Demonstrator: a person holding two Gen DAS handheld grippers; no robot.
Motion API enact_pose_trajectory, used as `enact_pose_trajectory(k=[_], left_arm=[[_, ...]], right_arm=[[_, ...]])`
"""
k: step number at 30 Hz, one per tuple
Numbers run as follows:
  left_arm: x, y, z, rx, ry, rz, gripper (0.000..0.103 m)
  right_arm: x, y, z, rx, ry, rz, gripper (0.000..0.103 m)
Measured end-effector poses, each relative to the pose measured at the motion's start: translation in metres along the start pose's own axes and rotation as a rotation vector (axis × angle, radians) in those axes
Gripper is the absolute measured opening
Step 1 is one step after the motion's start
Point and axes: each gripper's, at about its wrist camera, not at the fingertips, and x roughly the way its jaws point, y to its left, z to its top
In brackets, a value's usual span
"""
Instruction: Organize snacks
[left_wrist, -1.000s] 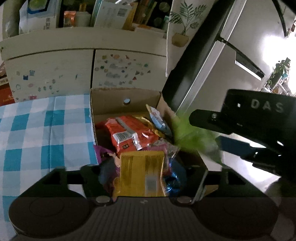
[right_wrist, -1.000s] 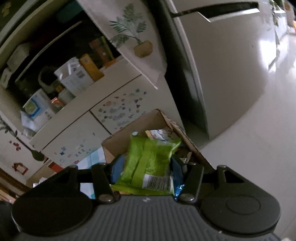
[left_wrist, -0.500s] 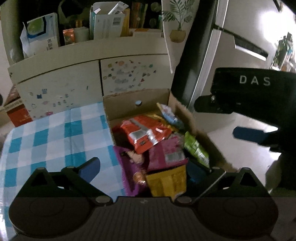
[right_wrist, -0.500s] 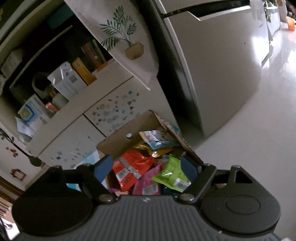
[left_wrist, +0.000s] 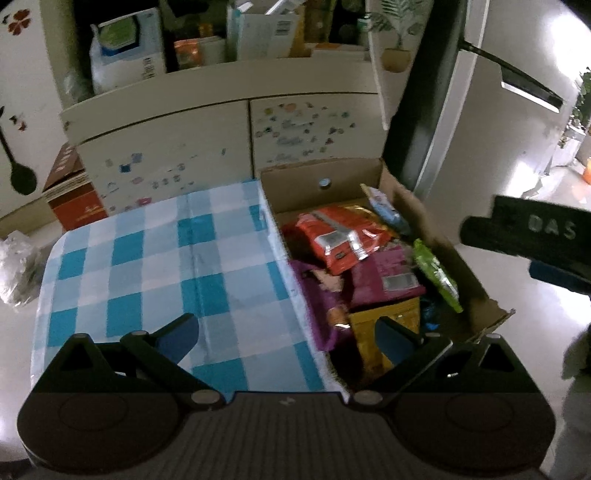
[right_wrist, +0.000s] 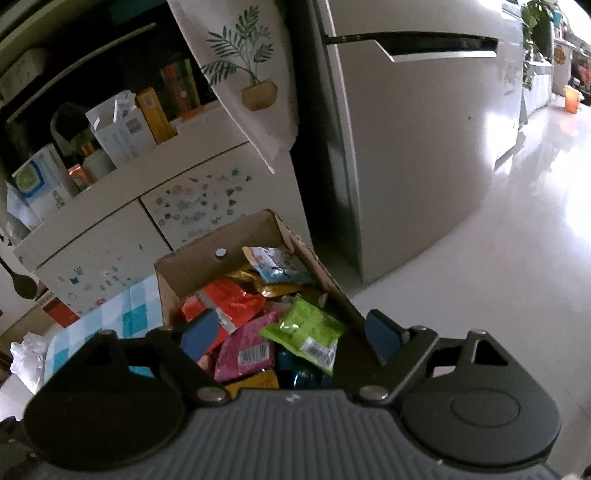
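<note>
So the counter (left_wrist: 155, 258) has a blue and white checked cloth over it, and behind it there's a cream cabinet (left_wrist: 173, 147) with little stickers on the doors and a shelf on top crammed with boxes and cartons. A cloth with a potted plant print (right_wrist: 255, 74) hangs down beside the grey fridge (right_wrist: 424, 147), and the pale floor (right_wrist: 498, 288) off to the right is shiny with glare.

The left gripper (left_wrist: 284, 332) hovers over the near edge of the counter with its jaws spread wide and nothing between them, one blue pad over the cloth and the other over the box. The right gripper (right_wrist: 291, 332) sits above the near end of the box, jaws also wide apart and empty; in the left view it pokes in from the right edge, clear of the box.

The cardboard box (left_wrist: 458, 266) sits at the right edge of the counter, flaps open, stuffed with snacks. A red packet (left_wrist: 332, 240) lies on top toward the back, a pink packet (right_wrist: 243, 350) in front of it, a lime green packet (right_wrist: 306, 332) leaning along the right wall, a light blue packet (right_wrist: 277, 264) in the far right corner, and a yellow packet (left_wrist: 373, 332) at the near end
</note>
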Motion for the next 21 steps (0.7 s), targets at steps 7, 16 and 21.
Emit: enact_pose_trajectory(k=[7, 16, 21], left_arm=[[-0.003, 0.018, -0.002, -0.027, 0.007, 0.019, 0.103], [-0.007, 0.025, 0.002, -0.033, -0.002, 0.061, 0.103], [-0.007, 0.021, 0.002, -0.012, -0.011, 0.1, 0.103]], right_arm=[[-0.012, -0.002, -0.014, -0.014, -0.008, -0.052, 0.09], [-0.017, -0.002, -0.034, -0.018, 0.026, -0.073, 0.09], [-0.018, 0.006, -0.048, -0.072, 0.06, -0.123, 0.09]])
